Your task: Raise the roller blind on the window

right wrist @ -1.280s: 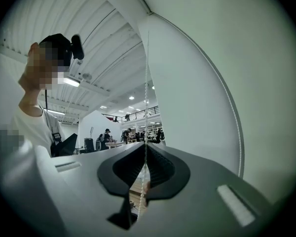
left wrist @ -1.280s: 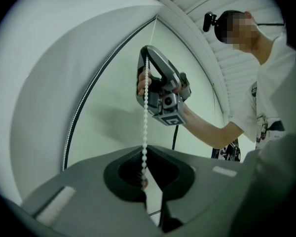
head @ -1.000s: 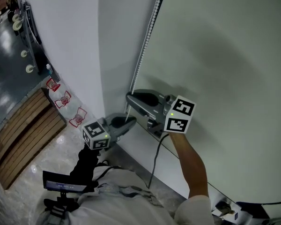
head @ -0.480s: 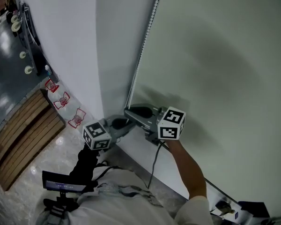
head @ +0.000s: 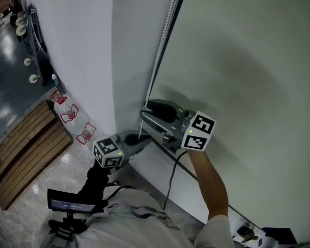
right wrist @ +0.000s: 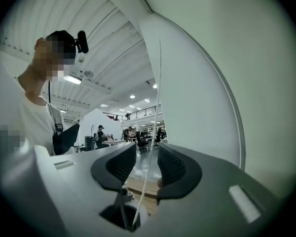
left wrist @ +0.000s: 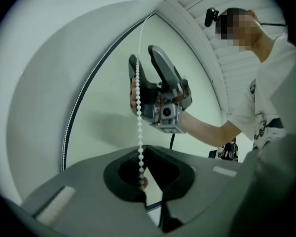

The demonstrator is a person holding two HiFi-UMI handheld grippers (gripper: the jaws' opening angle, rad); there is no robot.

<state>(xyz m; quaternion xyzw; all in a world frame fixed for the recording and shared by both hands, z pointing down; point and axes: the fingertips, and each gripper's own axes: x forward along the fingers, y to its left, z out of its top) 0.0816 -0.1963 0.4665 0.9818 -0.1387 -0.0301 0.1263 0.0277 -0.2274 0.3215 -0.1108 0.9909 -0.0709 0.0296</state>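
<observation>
A white bead chain (head: 162, 43) hangs down the left edge of the pale roller blind (head: 248, 61). My left gripper (head: 138, 138) is low on the chain and shut on it. In the left gripper view the beads (left wrist: 139, 117) run straight down into its closed jaws (left wrist: 143, 181). My right gripper (head: 146, 117) is just above, level, and its jaws have just been opening. In the right gripper view the chain (right wrist: 154, 107) passes loosely between the two ribbed pads (right wrist: 147, 154), touching neither. The left gripper view shows the right gripper (left wrist: 145, 78) spread around the chain.
A white wall (head: 77, 45) stands left of the blind. Below it lie a wooden slatted platform (head: 26, 143) and red-and-white items (head: 70, 112) on the shiny floor. A black cable (head: 170, 177) hangs from the right gripper. My own legs and a dark device (head: 67, 205) are at the bottom.
The right gripper dropped along the chain half a second ago and has come back up, with its fingers now apart. The left gripper stayed put on the chain.
</observation>
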